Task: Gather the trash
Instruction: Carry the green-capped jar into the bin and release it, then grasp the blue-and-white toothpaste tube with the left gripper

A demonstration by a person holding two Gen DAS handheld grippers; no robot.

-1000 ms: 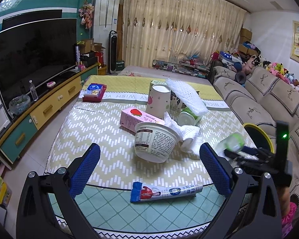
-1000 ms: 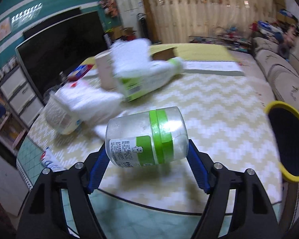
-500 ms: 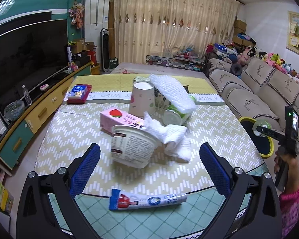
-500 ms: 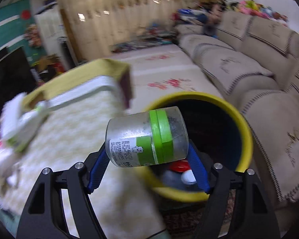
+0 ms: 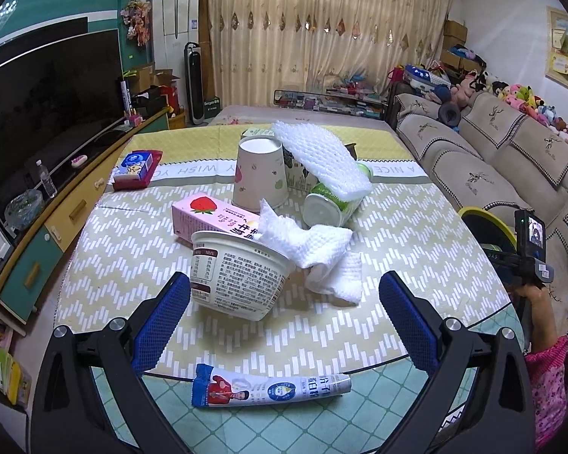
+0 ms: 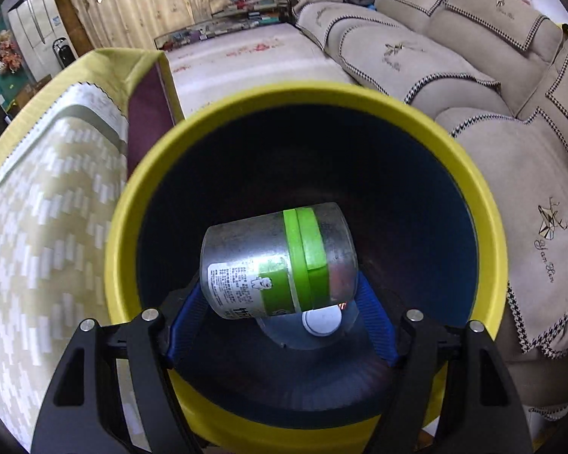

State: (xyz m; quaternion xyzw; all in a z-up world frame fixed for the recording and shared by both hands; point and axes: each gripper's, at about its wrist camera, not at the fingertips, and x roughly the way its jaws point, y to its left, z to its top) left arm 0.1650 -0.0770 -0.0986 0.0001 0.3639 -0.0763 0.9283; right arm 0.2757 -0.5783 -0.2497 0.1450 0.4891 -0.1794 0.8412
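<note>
My right gripper [image 6: 280, 302] is shut on a clear plastic jar with a green band [image 6: 276, 261], held sideways right over the mouth of the yellow-rimmed bin [image 6: 310, 92]. A bottle with a white cap [image 6: 321, 321] lies inside the bin. My left gripper [image 5: 284, 321] stands open above the table, just short of a white tub [image 5: 238, 276] lying on its side. Past the tub lie a white foam net [image 5: 314, 249], a pink strawberry carton [image 5: 212, 215], a paper cup [image 5: 259, 174] and a tipped bottle [image 5: 333, 200]. A toothpaste tube [image 5: 269, 389] lies below my jaws.
A beige sofa [image 6: 454, 75] stands right behind the bin. The table edge [image 6: 147, 87] is left of the bin. A red tissue box [image 5: 136, 168] sits at the table's far left, with a television and a low cabinet [image 5: 56, 219] beyond. A person's hand [image 5: 534, 299] holds the right gripper.
My right gripper has swung the jar from over the table to above the bin and tipped downward. My left gripper has drifted closer to the white tub.
</note>
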